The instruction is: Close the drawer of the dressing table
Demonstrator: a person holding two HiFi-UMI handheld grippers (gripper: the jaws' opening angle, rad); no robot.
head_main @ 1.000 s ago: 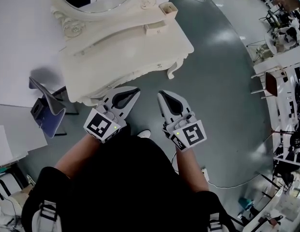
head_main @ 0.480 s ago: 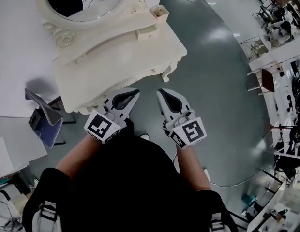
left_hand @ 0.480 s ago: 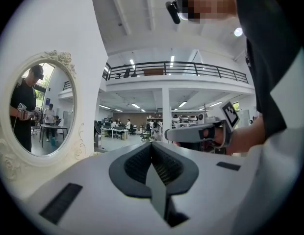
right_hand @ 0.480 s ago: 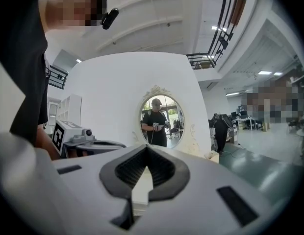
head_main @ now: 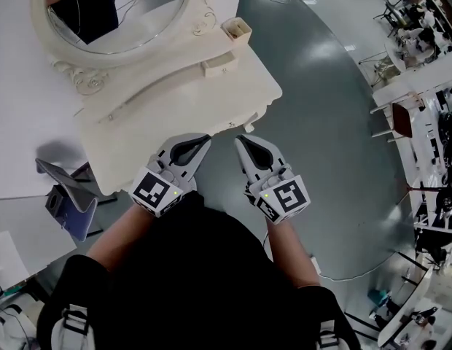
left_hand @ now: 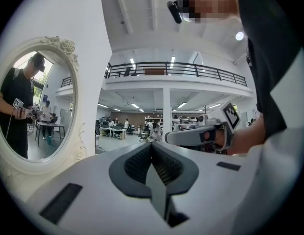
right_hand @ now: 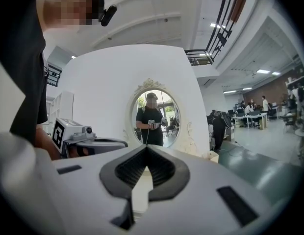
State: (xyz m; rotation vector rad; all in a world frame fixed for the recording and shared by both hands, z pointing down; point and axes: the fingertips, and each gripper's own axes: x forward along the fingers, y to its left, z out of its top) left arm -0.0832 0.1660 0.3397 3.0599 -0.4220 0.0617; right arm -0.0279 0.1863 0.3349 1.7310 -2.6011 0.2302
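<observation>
The cream dressing table (head_main: pixel 182 100) with its oval mirror (head_main: pixel 117 13) stands just ahead of me in the head view. Its drawer front is hidden under the overhanging top. My left gripper (head_main: pixel 203 138) is shut and empty, its tips at the table's front edge. My right gripper (head_main: pixel 241 138) is also shut and empty, beside the left one and just short of the curved front near a table leg (head_main: pixel 251 119). The left gripper view shows its shut jaws (left_hand: pixel 152 143), the mirror (left_hand: pixel 34 97) and the right gripper (left_hand: pixel 201 133). The right gripper view shows its shut jaws (right_hand: pixel 146 146) facing the mirror (right_hand: pixel 154 116).
A small open box (head_main: pixel 235 29) and a low block (head_main: pixel 215 65) sit on the tabletop's far right. A blue-grey seat (head_main: pixel 65 195) stands left of the table. White desks and chairs (head_main: pixel 415 108) line the right edge across grey floor (head_main: pixel 335 159).
The dressing table has come closer and slid down-left in the head view. Both shut grippers have advanced to its front edge, side by side as before.
</observation>
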